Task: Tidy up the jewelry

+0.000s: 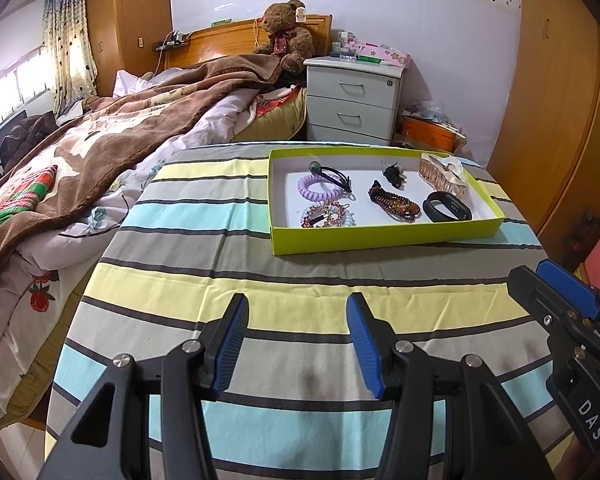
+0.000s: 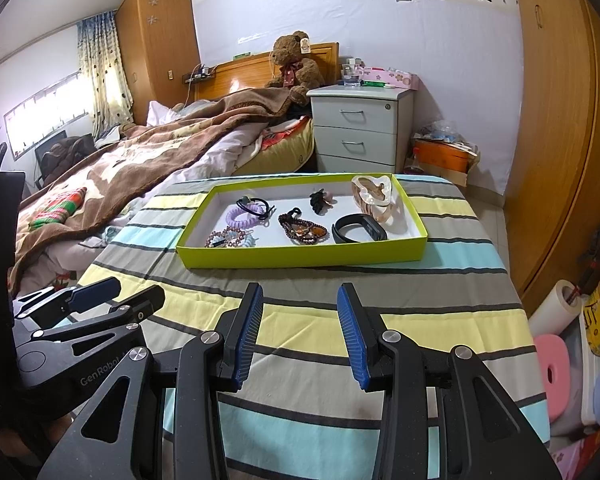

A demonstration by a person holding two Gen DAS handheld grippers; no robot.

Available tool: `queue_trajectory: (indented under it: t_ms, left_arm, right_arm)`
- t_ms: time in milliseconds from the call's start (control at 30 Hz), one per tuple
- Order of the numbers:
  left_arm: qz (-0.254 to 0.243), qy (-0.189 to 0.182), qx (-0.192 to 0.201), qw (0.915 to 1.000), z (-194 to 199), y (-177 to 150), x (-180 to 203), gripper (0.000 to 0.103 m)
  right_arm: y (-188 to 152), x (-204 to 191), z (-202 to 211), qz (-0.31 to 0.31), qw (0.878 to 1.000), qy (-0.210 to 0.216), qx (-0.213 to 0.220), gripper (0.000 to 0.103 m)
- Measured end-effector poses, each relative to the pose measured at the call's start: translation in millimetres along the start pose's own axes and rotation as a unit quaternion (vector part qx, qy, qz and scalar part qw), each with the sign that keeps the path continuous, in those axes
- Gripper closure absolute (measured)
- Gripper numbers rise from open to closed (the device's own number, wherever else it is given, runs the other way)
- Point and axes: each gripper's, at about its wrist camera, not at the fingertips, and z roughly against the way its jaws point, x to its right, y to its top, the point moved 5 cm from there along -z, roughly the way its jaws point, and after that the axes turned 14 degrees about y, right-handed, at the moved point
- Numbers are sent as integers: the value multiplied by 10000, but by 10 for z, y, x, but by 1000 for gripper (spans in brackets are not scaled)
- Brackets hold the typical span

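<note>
Clearly both tools sit short of the goal: the left gripper (image 1: 298, 344) is spread and holds nothing, and the right gripper (image 2: 300, 334), just beside it, is likewise spread and bare. Ahead of both, on the striped cloth (image 1: 204, 280), lies the green tray (image 2: 300, 258), long axis across the view. It is ahead-right of the left gripper but dead ahead of the right, likely the handier one. Only the right view shows the scrunchie (image 2: 374, 194) whole.
</note>
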Motion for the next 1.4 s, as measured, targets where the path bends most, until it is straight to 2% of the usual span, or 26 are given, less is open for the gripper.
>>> queue_trajectory:
  t_ms: [1400]
  left_arm:
    - [110, 42, -84, 9999, -37, -28, -66, 50]
  right_arm:
    - [-17, -14, -3, 8, 10000, -6, 14, 63]
